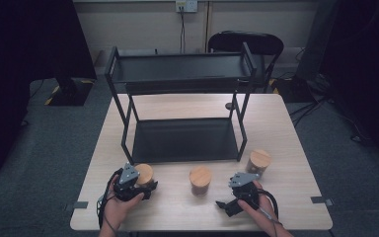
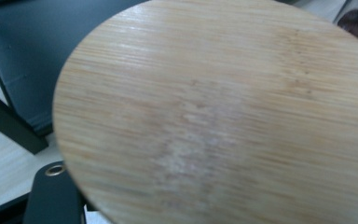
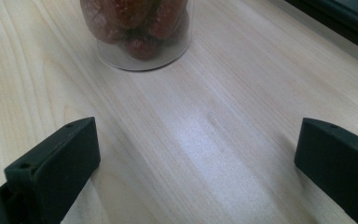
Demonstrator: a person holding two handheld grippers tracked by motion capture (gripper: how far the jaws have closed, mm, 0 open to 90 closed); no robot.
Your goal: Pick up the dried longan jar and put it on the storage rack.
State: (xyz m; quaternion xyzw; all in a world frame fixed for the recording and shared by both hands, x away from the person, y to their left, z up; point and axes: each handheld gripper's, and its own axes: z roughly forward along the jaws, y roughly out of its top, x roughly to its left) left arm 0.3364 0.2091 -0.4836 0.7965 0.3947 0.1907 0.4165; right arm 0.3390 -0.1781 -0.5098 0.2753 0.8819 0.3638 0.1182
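Pale wooden table (image 1: 286,148) is bearing a black two-tier metal rack (image 1: 180,98) and three bamboo-lidded glass jars. Just before the rack's front left leg, the left gripper (image 1: 145,186) is clamping the leftmost jar (image 1: 144,174), its jaws closed on it. Before the rack's right end, the right gripper (image 1: 225,203) is resting with jaws standing wide apart, holding nothing.
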